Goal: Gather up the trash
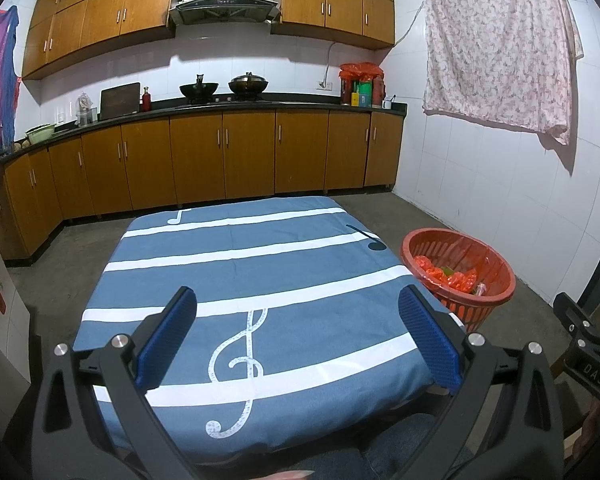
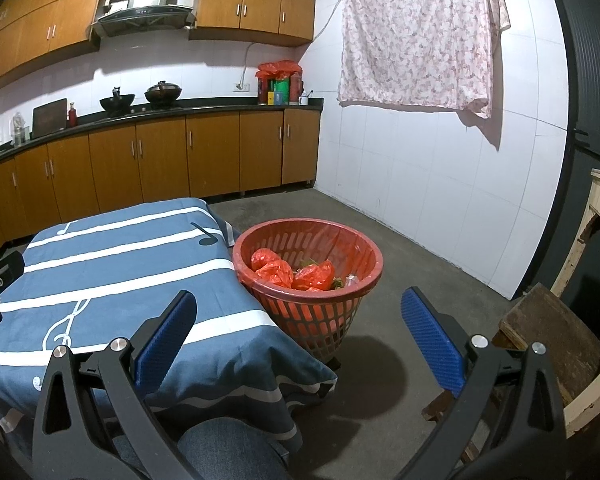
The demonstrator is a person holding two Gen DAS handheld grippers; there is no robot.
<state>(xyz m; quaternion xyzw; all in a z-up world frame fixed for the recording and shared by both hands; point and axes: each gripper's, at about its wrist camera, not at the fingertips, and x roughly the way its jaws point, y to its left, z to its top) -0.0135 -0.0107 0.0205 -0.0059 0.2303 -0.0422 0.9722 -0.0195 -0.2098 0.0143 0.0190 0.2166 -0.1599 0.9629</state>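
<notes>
Both grippers empty, fingers spread wide.
Left gripper [image 1: 298, 336] hovers over the tabletop [image 1: 236, 264] with its blue music-note cloth; right gripper [image 2: 300, 338] hangs off the table's right edge. Red basket [image 2: 350, 240] on the floor just beside the table, crumpled red bags [image 2: 290, 270] inside. Kitchen cabinets [image 1: 220, 156] behind.

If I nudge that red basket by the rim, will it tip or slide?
The red basket looks like thin slotted plastic narrowing toward its base, so a rim push probably tips it. Its load, crumpled orange bags, seems light. It stands right beside the table's cloth.
</notes>
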